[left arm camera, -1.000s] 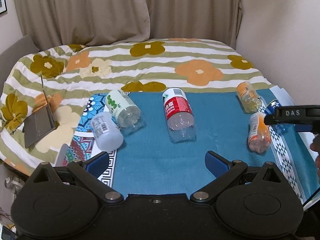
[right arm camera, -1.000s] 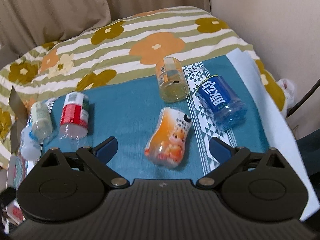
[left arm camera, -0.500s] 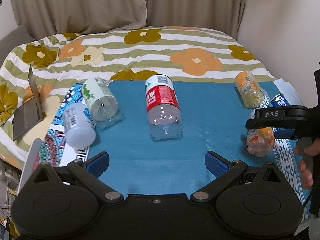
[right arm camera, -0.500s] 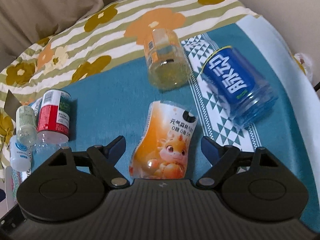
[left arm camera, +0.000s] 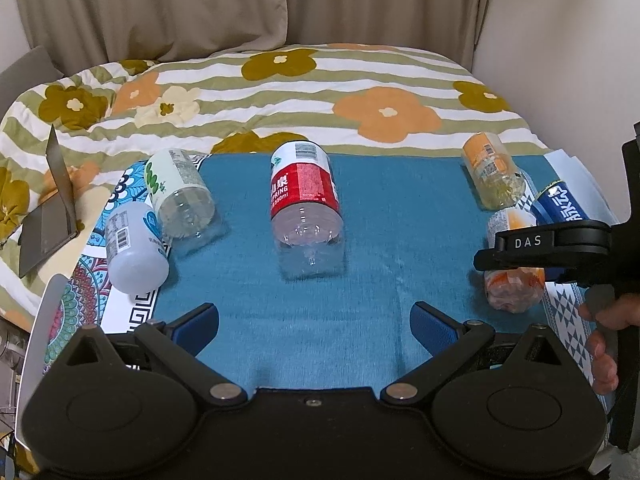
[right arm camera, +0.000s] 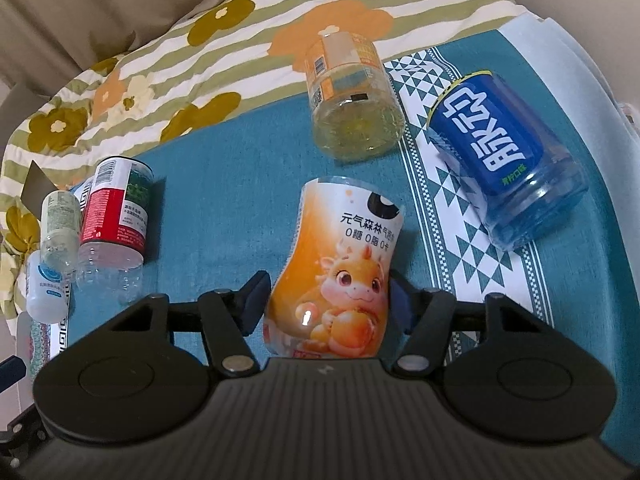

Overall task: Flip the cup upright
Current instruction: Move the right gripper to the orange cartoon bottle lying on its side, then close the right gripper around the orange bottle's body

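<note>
light: soft, even | shadows: faint | edges: fisheye-warped, perhaps slightly blurred

Support: I saw a bed (left arm camera: 360, 80) under a flowered striped quilt (left arm camera: 280, 92).
Near part: a teal cloth (left arm camera: 380, 240) lay over it, patterned mats (left arm camera: 80, 288) at its left edge.
Far left: a grey laptop (left arm camera: 48, 216) sat half open on the quilt.
</note>
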### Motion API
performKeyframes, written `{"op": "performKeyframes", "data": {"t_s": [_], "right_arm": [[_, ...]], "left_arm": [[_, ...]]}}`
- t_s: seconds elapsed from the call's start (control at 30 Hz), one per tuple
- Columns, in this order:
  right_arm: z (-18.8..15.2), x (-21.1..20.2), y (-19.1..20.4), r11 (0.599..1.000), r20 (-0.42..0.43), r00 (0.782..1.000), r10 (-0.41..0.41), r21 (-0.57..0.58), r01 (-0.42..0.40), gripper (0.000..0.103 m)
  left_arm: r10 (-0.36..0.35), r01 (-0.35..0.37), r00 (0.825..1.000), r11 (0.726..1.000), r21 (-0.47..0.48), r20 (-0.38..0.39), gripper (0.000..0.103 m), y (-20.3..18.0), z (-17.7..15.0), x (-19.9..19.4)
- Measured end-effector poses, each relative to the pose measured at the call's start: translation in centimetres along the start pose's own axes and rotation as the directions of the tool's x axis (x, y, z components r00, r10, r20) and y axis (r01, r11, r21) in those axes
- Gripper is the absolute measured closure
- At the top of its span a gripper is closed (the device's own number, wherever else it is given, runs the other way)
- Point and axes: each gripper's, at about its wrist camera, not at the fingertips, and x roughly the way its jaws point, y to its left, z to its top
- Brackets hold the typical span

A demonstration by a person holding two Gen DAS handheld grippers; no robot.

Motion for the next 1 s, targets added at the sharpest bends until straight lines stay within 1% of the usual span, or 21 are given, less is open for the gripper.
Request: {"op": "performKeyframes", "data": {"t_s": [0.23,0.4,0.53,0.63,0.83,1.0], "right_arm": [[0.1,-1.5,0.6,1.0,0.015,1.0,0.021,-0.009,-0.02,0.026],[-0.4,-3.7,2.5,0.997,0.012,0.999,0.05,-0.054,-0.049,0.026],[-2.0,-5.0,4.7,0.991,-0.017,0.997,0.078,-0.105,-0.079,0.026],[-3.9,-5.1,6.6,0.988,-0.038,0.996,0.078,-0.134,-0.082,0.026],[-7.3,-4.5,9.4,0.984,-0.06,0.996,0.06,-0.165,-0.069,0.026],[-9.2,-3.8,11.1,0.979,-0.064,0.997,0.033,-0.199,-0.045,0.026]], "left_arm": [[0.002,-0.002,1.0,1.0,-0.001,0.011,0.0,0.8,0.1,-0.8],[0.007,-0.007,1.0,1.0,-0.017,0.028,0.0,2.4,-0.1,-2.1],[0.011,-0.01,0.999,1.0,-0.028,0.031,0.0,4.1,-0.6,-2.9],[0.01,-0.009,1.0,0.999,-0.035,0.028,0.0,5.5,-1.2,-3.4],[0.001,0.0,1.0,0.999,-0.034,0.011,0.0,8.4,-2.8,-3.6],[-0.01,0.01,1.0,1.0,-0.026,-0.004,0.0,9.9,-4.1,-3.7]]}}
